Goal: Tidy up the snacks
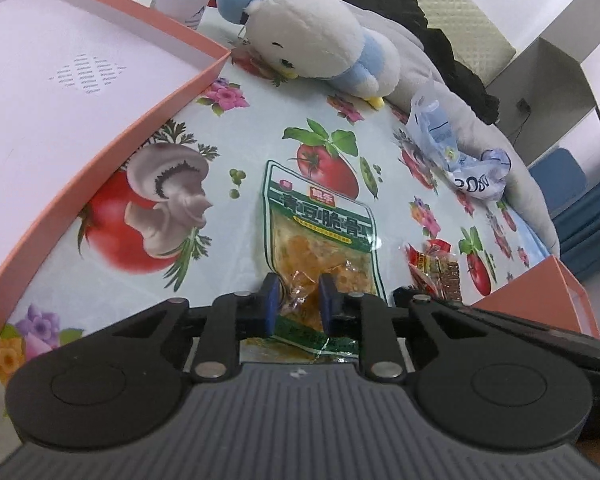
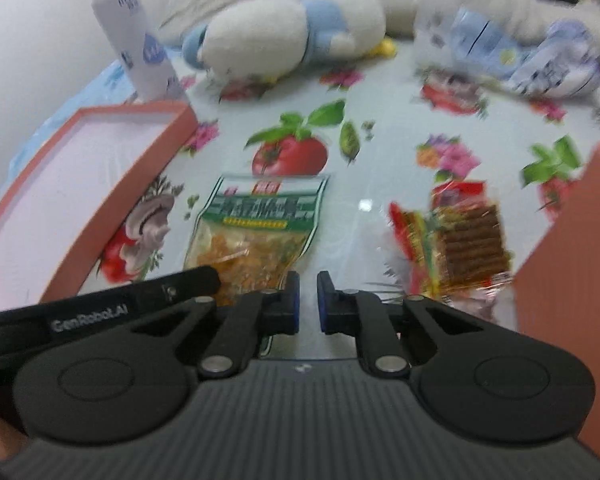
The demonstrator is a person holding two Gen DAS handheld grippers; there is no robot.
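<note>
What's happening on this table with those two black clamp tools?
A person is sorting snacks with a handheld gripper in each hand. The left gripper has pinched the near end of the green snack packet, which lies on the flowery tablecloth. The right gripper hangs nearly closed with nothing in it, near the red snack packet. The pink box lid on the left holds no snacks yet.

"GenRobot.AI" is printed on the left gripper (image 2: 100, 312).
</note>
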